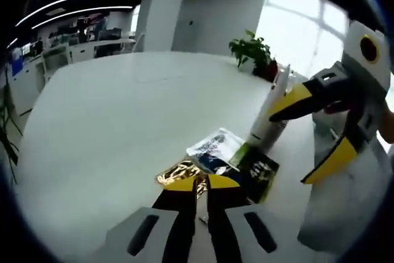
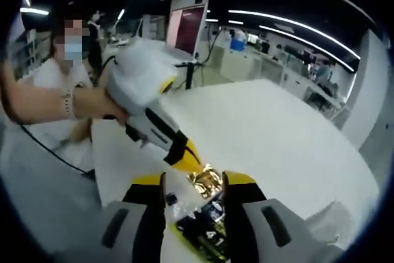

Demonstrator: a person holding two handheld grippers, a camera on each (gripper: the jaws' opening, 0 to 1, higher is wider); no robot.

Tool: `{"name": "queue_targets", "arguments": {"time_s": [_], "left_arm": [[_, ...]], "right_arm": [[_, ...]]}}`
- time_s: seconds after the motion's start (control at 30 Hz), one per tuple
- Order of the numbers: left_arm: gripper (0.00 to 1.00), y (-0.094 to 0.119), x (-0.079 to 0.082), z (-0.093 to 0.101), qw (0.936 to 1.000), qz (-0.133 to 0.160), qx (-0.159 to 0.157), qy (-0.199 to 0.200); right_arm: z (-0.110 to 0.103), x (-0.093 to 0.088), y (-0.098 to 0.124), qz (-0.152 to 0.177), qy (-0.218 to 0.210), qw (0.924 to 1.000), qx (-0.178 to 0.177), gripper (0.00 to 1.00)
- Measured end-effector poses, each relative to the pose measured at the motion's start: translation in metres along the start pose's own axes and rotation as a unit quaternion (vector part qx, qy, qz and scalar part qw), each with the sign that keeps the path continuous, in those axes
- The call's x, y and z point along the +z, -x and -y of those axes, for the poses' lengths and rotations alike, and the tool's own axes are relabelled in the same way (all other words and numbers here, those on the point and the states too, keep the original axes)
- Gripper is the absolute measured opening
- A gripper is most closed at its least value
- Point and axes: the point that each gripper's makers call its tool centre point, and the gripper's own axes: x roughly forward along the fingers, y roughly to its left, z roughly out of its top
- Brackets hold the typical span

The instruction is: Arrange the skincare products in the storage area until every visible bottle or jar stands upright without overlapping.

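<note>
On the desk (image 1: 111, 121), centre-right: a white tube (image 1: 271, 112) stands upright; sachets lie flat just beside its foot.
Left fingers: my left gripper (image 1: 202, 184) shows its two yellow-tipped fingers (image 1: 180, 184) close together, low over the gold sachet (image 1: 177, 172). Clamped on its edge or merely above it: cannot tell.
Right fingers: in the left gripper view my right gripper (image 1: 308, 137) enters from 3 o'clock, fingers spread wide, upper tip touching or just beside the tube. In the right gripper view the tube (image 2: 178, 204) sits between the fingers, not yet clamped.
Sachets: gold one at 6 o'clock of the left gripper view; a white-and-blue sachet (image 1: 212, 147) and a dark green sachet (image 1: 261, 173) overlap toward 4 o'clock.
Plant (image 1: 253, 52): at 1 o'clock, well apart, no obstruction.
Step in hand, my judgement: steady the tube while separating the sachets.
Method: close the right fingers square on the tube's lower body, not its thin crimped top; draw the gold sachet away from the pile, sliding flat.
Risk: the tube looks top-light but narrow-based; a sideways nudge would likely topple it.
</note>
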Motion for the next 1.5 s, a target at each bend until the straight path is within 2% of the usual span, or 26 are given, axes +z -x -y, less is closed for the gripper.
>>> {"name": "queue_targets", "arguments": {"time_s": [0.1,0.23,0.47,0.6,0.7,0.77,0.83,0.93,1.07,1.2,1.5], "left_arm": [[0.05,0.007,0.006,0.011,0.9999,0.006,-0.002,-0.014],[0.07,0.015,0.005,0.023,0.9993,-0.005,-0.001,-0.037],[0.19,0.028,0.015,0.040,0.9982,0.016,-0.001,-0.058],[0.25,0.033,0.019,0.052,0.9979,0.022,-0.003,-0.061],[0.29,0.037,0.020,0.059,0.9977,0.027,-0.001,-0.062],[0.31,0.040,0.021,0.064,0.9976,0.029,0.000,-0.062],[0.34,0.042,0.021,0.067,0.9977,0.031,0.001,-0.060],[0.38,0.043,0.021,0.074,0.9976,0.034,0.003,-0.060],[0.47,0.046,0.019,0.083,0.9976,0.035,0.008,-0.058],[0.58,0.049,0.018,0.089,0.9976,0.029,0.014,-0.061],[0.68,0.059,0.020,0.102,0.9978,0.035,0.020,-0.053]], "right_arm": [[0.000,-0.002,0.013,0.005,-0.006,0.9999,-0.009,0.37],[0.003,-0.008,0.027,0.007,-0.009,0.9997,-0.022,0.43],[0.010,-0.008,0.058,0.025,-0.023,0.9984,-0.045,0.53],[0.016,-0.021,0.070,0.015,-0.039,0.9976,-0.056,0.58],[0.021,-0.025,0.081,0.020,-0.042,0.9966,-0.068,0.61],[0.026,-0.029,0.088,0.020,-0.055,0.9952,-0.079,0.67],[0.029,-0.032,0.092,0.023,-0.063,0.9946,-0.079,0.72],[0.034,-0.039,0.100,0.022,-0.067,0.9938,-0.086,0.73],[0.037,-0.050,0.111,0.012,-0.072,0.9934,-0.089,0.80],[0.041,-0.062,0.121,0.003,-0.081,0.9924,-0.093,0.86],[0.054,-0.086,0.134,-0.011,-0.109,0.9877,-0.111,0.96]]}}
